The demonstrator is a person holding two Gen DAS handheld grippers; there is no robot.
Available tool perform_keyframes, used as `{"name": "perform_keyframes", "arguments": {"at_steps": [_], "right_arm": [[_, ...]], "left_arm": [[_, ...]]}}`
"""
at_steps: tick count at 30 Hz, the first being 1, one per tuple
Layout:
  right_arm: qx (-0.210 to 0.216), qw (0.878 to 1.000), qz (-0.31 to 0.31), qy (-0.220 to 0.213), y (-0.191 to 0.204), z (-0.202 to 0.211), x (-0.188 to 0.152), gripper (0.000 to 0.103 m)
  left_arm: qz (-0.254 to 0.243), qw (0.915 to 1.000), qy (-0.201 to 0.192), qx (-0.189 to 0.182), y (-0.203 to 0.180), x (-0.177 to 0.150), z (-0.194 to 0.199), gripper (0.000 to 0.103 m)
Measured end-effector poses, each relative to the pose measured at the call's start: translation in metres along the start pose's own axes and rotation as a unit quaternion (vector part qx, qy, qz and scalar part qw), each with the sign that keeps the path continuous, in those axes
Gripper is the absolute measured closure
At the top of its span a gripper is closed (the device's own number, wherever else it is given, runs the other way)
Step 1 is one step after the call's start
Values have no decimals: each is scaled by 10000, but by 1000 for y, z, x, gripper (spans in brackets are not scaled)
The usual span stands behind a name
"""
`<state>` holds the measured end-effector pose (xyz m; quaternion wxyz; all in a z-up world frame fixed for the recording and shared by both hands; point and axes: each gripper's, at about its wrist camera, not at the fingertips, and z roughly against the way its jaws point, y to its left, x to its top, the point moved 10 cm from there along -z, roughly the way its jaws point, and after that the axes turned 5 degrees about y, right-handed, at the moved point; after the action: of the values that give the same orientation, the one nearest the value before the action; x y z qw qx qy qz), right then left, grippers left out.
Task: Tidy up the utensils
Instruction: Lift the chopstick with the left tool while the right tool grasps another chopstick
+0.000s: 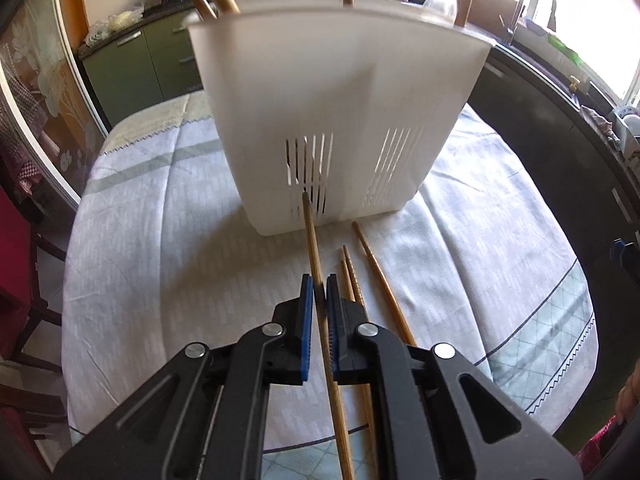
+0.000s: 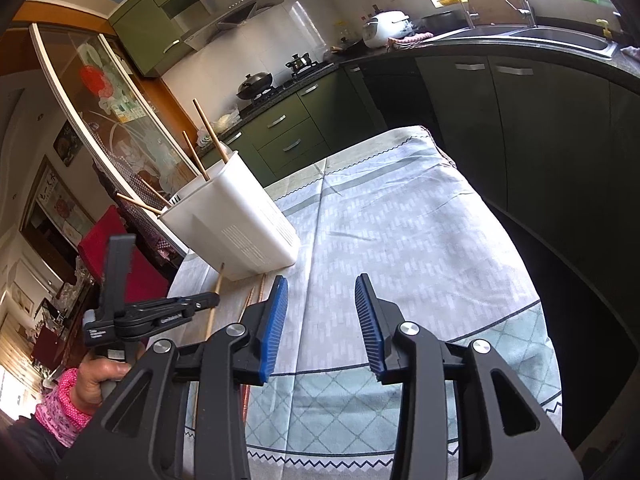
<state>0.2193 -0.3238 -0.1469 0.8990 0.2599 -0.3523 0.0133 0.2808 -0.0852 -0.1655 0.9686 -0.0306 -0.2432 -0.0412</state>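
Chopsticks of light brown wood are the task's things, and one long wooden chopstick [image 1: 316, 264] is pinched between the blue ribbed pads [image 1: 307, 300] of the left gripper [image 1: 319, 300], whose jaws are pressed together on it. The stick runs up between the fingers and its far tip lies in front of the slotted lower wall of the tall white plastic utensil holder [image 1: 340, 92]. From the right wrist view that same left gripper [image 2: 208, 300] shows at the left, held by a hand [image 2: 98, 380] in a pink dotted sleeve [image 2: 60, 408].

Just right of the held stick, three more loose wooden chopsticks [image 1: 376, 272] lie on the pale checked tablecloth [image 1: 160, 240], near the holder's base; two lie close together and the third a little apart.

The holder stands upright on the cloth. Several wooden sticks [image 2: 204, 140] already lean out of its top, some at its near end and some at its far end.

Further right, the right gripper [image 2: 322, 320] hangs over the bare cloth, well apart from the holder. Its blue pads [image 2: 276, 320] are spread, with nothing between them.
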Motion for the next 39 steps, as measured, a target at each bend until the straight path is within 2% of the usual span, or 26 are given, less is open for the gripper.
{"name": "perform_keyframes", "arguments": {"at_steps": [4, 8, 12, 18, 23, 28, 30, 39], "right_arm": [[-218, 9996, 173, 87, 4, -9, -3, 67], [-350, 9980, 415, 331, 15, -27, -10, 67], [-478, 9922, 882, 735, 39, -60, -24, 67], [-719, 9746, 1643, 1343, 80, -122, -42, 67], [-887, 9639, 1855, 1691, 95, -169, -45, 67], [-1058, 9586, 1884, 1856, 100, -197, -44, 75], [-1113, 9562, 1900, 1930, 100, -205, -46, 81], [-1386, 9498, 2108, 1850, 113, -222, -41, 86]], "left_arm": [[112, 9970, -752, -144, 8, -4, 46, 96], [88, 9888, -1491, -63, 18, -13, 84, 96], [-59, 9806, -1961, 34, 19, -25, 114, 96], [-128, 9739, -2264, -59, 18, -37, 131, 96], [-125, 9663, -2571, 44, 26, -46, 144, 96], [-107, 9648, -2627, -3, 32, -49, 146, 96], [-84, 9649, -2623, -44, 34, -49, 145, 96], [-84, 9649, -2623, -88, 37, -48, 141, 95]]}}
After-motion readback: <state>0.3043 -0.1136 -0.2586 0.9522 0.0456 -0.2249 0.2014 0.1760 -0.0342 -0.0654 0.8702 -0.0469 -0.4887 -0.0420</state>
